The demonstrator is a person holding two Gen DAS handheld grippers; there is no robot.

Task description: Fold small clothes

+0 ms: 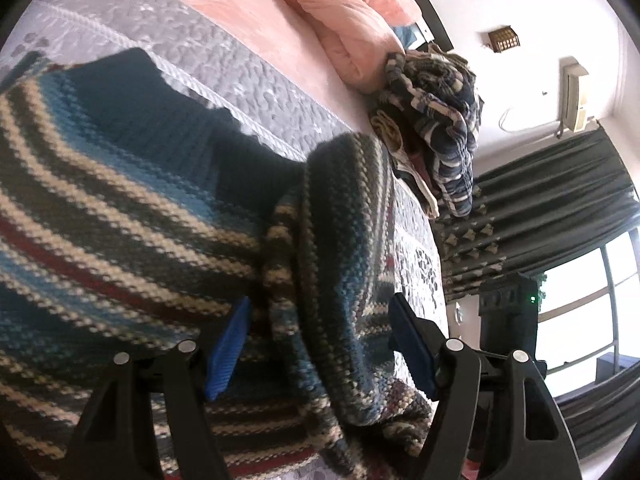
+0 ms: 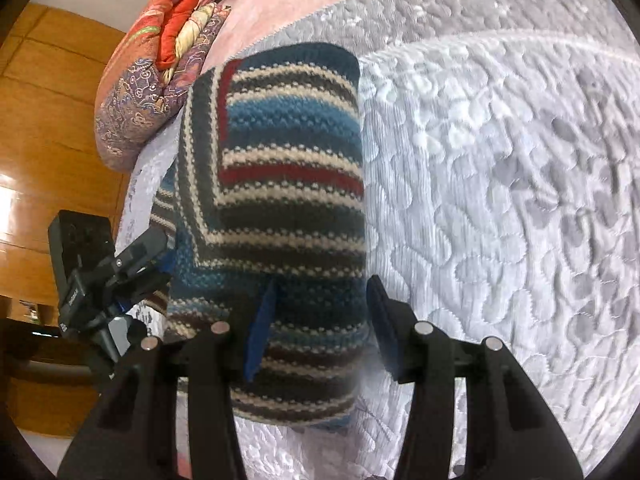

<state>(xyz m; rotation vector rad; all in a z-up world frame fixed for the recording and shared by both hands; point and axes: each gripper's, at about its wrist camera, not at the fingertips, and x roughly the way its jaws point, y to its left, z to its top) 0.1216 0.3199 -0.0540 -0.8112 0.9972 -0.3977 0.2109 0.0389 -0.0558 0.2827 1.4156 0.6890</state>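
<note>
Folding the striped knit sweater (image 2: 280,184) lying on the quilted bed (image 2: 500,200), both grippers stand spread wide, clamping nothing. The left gripper (image 1: 320,344) straddles a bunched sleeve ridge; the right gripper (image 2: 320,328) straddles the garment's edge. Judging by this, each should pinch one layer only, then lift evenly to keep the crease straight.

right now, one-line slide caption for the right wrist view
Open right gripper over a folded striped sweater on a quilted bed.

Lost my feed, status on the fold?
Both jaws open. Left gripper straddles a raised fold of the striped sweater; right gripper at its edge. Plaid clothes pile beyond.
</note>
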